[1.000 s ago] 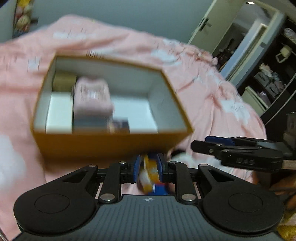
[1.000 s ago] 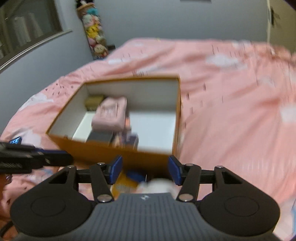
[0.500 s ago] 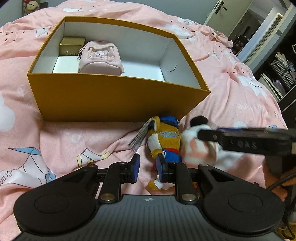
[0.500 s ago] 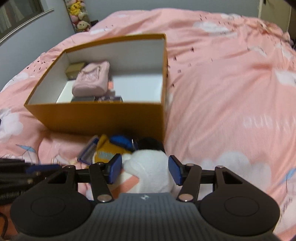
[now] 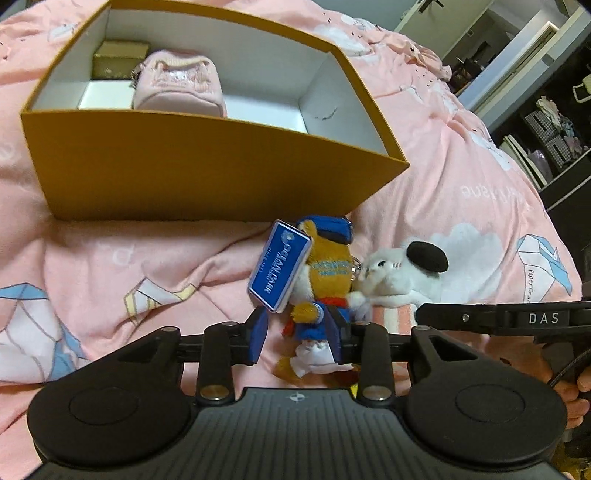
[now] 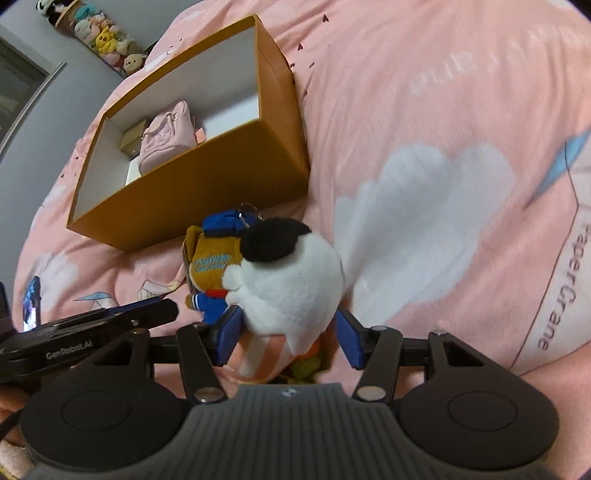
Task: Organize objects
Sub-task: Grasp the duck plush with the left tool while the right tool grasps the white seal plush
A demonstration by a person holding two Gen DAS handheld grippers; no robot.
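An orange-brown plush toy [image 5: 325, 280] in blue clothes with a blue tag [image 5: 279, 269] lies on the pink bedspread just in front of the orange box [image 5: 207, 173]. My left gripper [image 5: 297, 332] is open with its jaws around the toy's lower body. A white plush dog [image 6: 291, 284] with a black ear lies beside it on the right. My right gripper [image 6: 288, 334] is open with its jaws on either side of the dog. The orange toy also shows in the right wrist view [image 6: 212, 262], as does the box [image 6: 207, 177].
The box holds a pink pouch [image 5: 177, 86] and a small gold box [image 5: 118, 62] at its left end. The pink bedspread [image 5: 461, 173] surrounds everything. Shelves and a doorway [image 5: 517, 74] stand at the right. Plush toys [image 6: 99, 33] sit by the far wall.
Both grippers have dropped from above the box down to the two toys in front of it. My left jaws have opened wider around the orange toy.
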